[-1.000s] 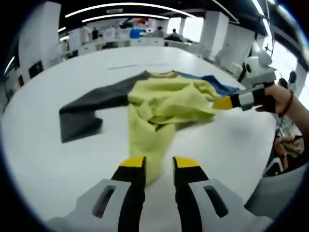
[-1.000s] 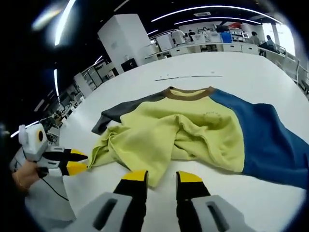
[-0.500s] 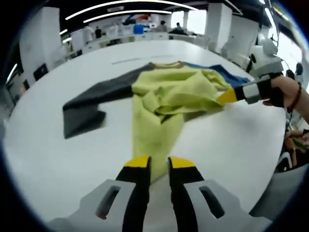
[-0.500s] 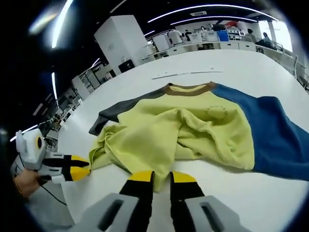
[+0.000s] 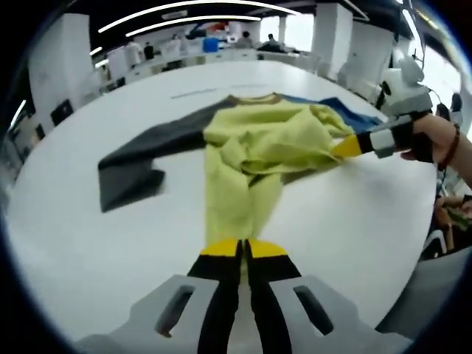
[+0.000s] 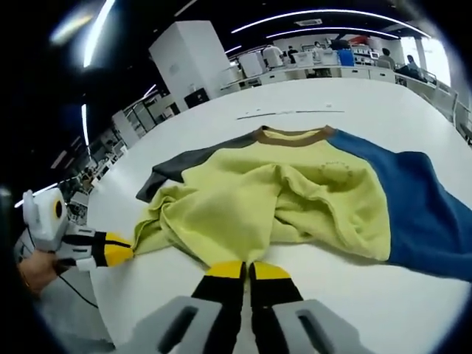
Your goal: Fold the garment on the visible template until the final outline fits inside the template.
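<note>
A large white table (image 5: pixel 81 243) is spread ahead of both grippers, with a crumpled yellow, grey and blue garment (image 5: pixel 251 147) laid flat on it, its yellow hem reaching back to the left gripper's (image 5: pixel 242 248) tips.

An open-plan office or lab: long ceiling light strips (image 6: pixel 324 12), white pillars (image 6: pixel 188 63), distant desks (image 6: pixel 317 71) with people.

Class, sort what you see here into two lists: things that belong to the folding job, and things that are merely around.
Job in hand:
garment
left gripper
right gripper
white table

Merely around:
white pillar
background desks
ceiling lights
</note>
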{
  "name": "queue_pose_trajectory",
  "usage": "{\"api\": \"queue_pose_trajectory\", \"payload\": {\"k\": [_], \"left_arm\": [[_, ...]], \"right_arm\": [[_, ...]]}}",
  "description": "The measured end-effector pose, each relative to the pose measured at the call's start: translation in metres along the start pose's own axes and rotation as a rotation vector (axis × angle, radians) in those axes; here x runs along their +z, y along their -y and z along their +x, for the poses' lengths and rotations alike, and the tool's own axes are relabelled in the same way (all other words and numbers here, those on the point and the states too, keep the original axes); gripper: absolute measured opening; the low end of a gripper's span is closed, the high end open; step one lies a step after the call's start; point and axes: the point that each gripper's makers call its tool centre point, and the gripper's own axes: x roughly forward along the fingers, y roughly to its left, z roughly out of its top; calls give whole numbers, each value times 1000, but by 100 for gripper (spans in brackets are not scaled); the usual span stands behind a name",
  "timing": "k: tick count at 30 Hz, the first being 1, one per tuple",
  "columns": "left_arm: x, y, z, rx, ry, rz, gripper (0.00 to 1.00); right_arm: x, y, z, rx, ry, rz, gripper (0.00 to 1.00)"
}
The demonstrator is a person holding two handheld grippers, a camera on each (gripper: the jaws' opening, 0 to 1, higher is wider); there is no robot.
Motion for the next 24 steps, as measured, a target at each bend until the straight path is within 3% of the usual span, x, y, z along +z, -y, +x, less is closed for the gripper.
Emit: {"api": "queue_pose_trajectory", "payload": {"k": [12, 24], "left_arm": [[13, -4, -25, -76, 51, -51, 0], [20, 8, -37, -178, 58, -28, 0]], "right_arm": [[9, 2, -34, -34, 42, -39, 0], [-2, 11, -76, -104, 59, -49, 0]]}}
